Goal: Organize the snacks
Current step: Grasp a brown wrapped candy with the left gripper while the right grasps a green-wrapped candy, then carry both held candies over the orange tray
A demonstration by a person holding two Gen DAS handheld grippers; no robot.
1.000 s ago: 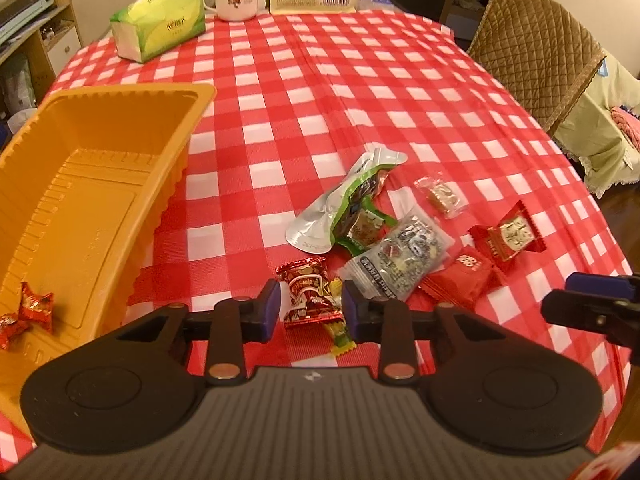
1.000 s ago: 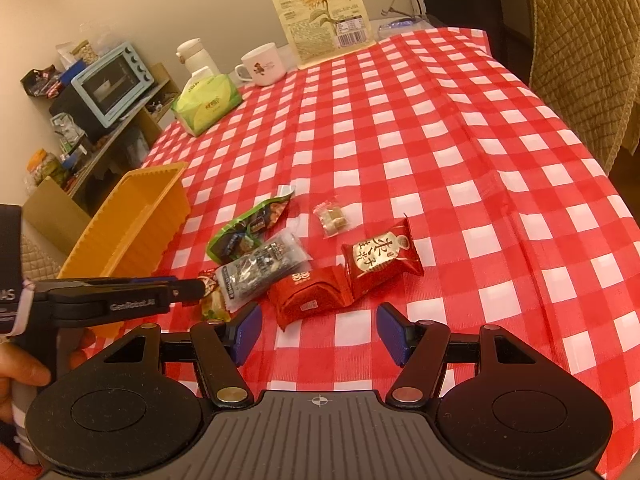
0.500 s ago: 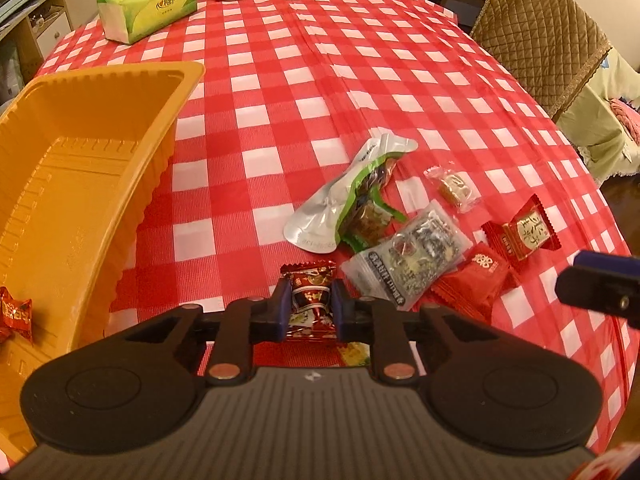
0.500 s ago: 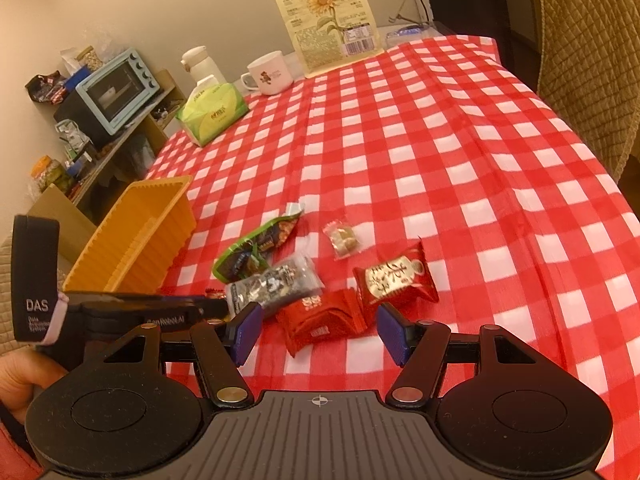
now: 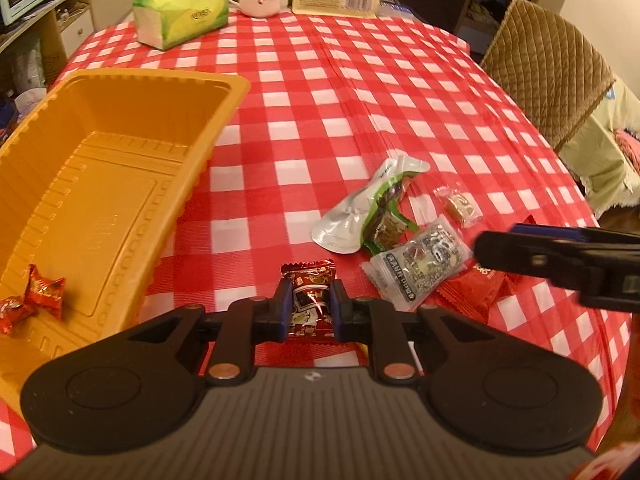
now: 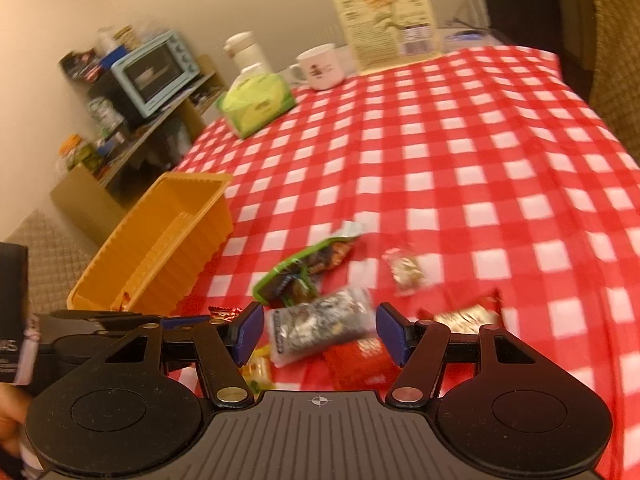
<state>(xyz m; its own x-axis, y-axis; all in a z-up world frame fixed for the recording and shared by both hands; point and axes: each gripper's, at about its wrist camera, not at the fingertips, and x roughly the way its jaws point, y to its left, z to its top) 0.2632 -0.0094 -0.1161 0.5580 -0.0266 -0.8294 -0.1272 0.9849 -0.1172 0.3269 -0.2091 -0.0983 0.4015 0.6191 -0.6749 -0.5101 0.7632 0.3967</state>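
The left gripper, whose fingers stood apart around the small dark-red foil snack packet a second ago, now pinches it, just right of the orange plastic tray on the red-and-white checked worktop. Two red wrapped candies lie in the tray's near corner. The right gripper has moved left and now hangs wide and empty over the clear printed packet and the red crinkled packet, with the green-edged pouch just beyond.
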